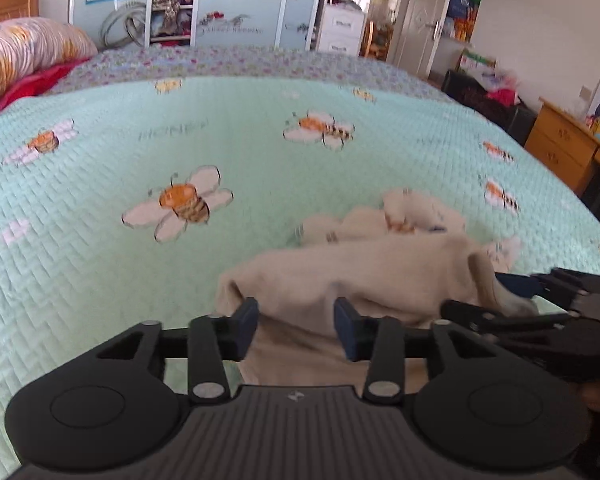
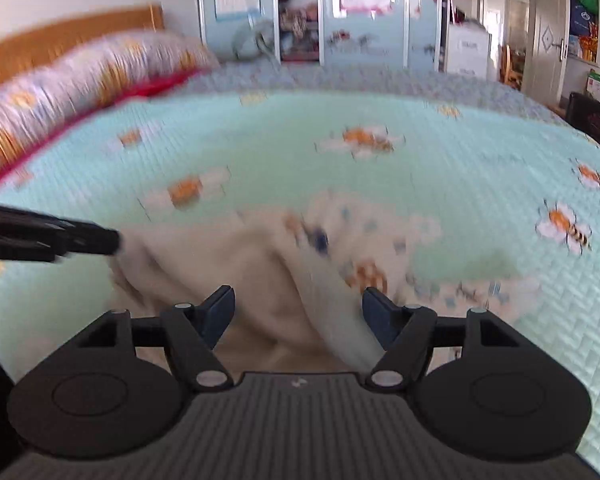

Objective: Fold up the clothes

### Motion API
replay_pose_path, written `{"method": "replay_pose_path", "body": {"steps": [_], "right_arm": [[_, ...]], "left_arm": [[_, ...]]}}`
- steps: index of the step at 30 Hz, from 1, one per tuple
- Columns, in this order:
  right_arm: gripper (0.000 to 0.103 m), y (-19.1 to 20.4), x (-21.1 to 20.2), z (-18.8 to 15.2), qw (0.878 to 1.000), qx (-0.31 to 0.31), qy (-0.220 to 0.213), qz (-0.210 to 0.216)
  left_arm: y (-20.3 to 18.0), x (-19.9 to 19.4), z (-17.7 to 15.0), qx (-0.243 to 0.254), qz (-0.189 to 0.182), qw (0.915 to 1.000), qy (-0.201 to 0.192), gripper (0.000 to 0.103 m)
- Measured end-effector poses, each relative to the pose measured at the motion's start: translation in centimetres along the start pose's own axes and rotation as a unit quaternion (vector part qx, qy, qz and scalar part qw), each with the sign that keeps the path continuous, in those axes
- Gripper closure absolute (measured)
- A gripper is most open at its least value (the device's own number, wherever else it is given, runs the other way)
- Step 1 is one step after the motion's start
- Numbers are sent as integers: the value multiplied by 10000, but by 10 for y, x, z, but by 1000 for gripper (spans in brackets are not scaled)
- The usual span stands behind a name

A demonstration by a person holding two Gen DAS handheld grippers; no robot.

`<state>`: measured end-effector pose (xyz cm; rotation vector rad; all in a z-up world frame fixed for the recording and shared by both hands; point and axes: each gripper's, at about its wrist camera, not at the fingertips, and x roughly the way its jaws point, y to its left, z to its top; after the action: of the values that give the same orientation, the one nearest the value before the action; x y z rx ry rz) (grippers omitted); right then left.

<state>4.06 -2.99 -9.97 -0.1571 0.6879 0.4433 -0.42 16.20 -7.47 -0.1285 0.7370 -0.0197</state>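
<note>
A cream garment [image 1: 364, 276] with a small coloured print lies crumpled on the mint bee-patterned quilt [image 1: 180, 152]. My left gripper [image 1: 296, 324] hovers over its near edge, open, with cloth showing in the gap between the blue pads and neither pad pressing on it. In the right wrist view the garment [image 2: 236, 280] spreads below my right gripper [image 2: 298, 314], whose jaws stand wide apart over a fold. The right gripper [image 1: 488, 300] enters the left wrist view from the right. The left gripper's fingers [image 2: 96, 238] reach the cloth's left edge in the right wrist view.
A floral pillow [image 1: 24, 52] and red cloth lie at the bed's head on the left. A wardrobe [image 1: 204, 4] stands behind the bed. A wooden dresser [image 1: 568, 148] is to the right, past the bed's edge. The right wrist view is motion-blurred.
</note>
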Motion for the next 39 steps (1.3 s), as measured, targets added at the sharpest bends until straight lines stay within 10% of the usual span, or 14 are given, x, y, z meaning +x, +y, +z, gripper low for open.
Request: {"method": "replay_pose_path", "body": {"steps": [2, 5, 10, 14, 17, 19, 21, 27, 31, 39], "right_arm": [[80, -7, 9, -1, 9993, 284, 180, 172], [93, -12, -16, 3, 9980, 192, 38, 596], [95, -3, -86, -23, 9862, -975, 125, 1334], [92, -17, -85, -48, 9902, -833, 680, 888], [77, -34, -97, -32, 9947, 61, 157, 1017], [36, -43, -103, -17, 9912, 604, -299, 1143], [29, -51, -99, -4, 9867, 990, -578, 1154], [30, -60, -29, 2, 9861, 1512, 37, 690], [82, -48, 11, -12, 9819, 1618, 746, 645], [89, -11, -55, -33, 9841, 551, 569, 1589]], "left_arm": [[-4, 4, -2, 148, 69, 9998, 63, 54], [-3, 1, 0, 231, 139, 9996, -32, 53], [-6, -11, 10, 245, -150, 9988, -389, 51], [-19, 9, 11, 499, -241, 9984, -117, 50], [-27, 26, 3, 577, -266, 9978, 201, 50], [-29, 35, -3, 565, -286, 9973, 385, 50], [-30, 37, -11, 542, -267, 9970, 483, 50], [-29, 25, -16, 506, -292, 9974, 413, 50], [-28, 20, -17, 513, -252, 9976, 386, 50], [-20, 1, 1, 256, -615, 9977, -132, 50]]}}
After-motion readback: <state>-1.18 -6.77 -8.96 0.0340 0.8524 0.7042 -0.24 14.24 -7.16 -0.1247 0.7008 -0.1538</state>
